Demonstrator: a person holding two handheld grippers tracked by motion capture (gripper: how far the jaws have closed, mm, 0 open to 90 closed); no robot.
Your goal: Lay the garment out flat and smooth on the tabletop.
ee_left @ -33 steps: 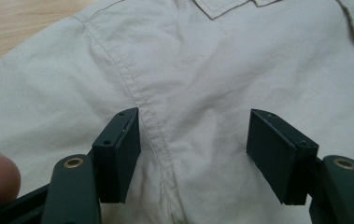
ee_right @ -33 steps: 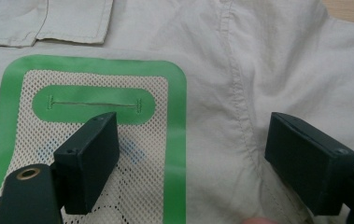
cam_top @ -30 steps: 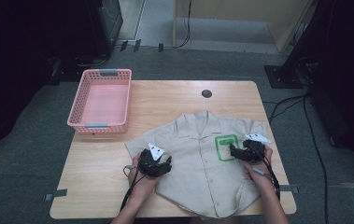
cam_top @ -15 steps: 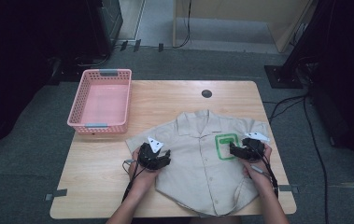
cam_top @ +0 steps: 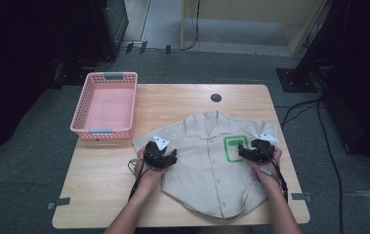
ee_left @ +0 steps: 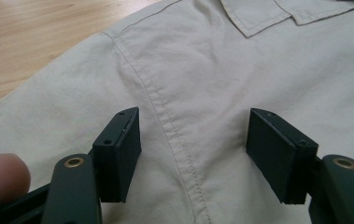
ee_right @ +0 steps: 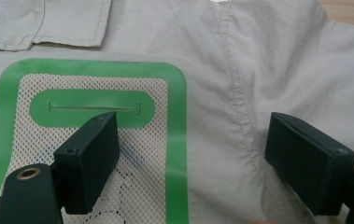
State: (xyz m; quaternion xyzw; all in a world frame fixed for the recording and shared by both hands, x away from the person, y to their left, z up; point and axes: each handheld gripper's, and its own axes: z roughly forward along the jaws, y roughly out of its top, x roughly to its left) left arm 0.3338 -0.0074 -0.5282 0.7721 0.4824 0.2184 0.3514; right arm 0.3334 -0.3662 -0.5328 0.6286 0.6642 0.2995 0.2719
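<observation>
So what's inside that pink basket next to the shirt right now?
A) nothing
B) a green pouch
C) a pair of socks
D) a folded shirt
A: in the high view the pink basket shows its bare bottom, while the shirt lies spread flat on the table beside it.

Both forearms come in bare, no sleeves in sight. Each hand carries a black claw: the left claw [cam_top: 172, 159] and right claw [cam_top: 241, 152] wear a pale three-cornered plate on top, trail dark cables, and have blocky black jaws with brass-coloured pivot rivets and small screw holes.
</observation>
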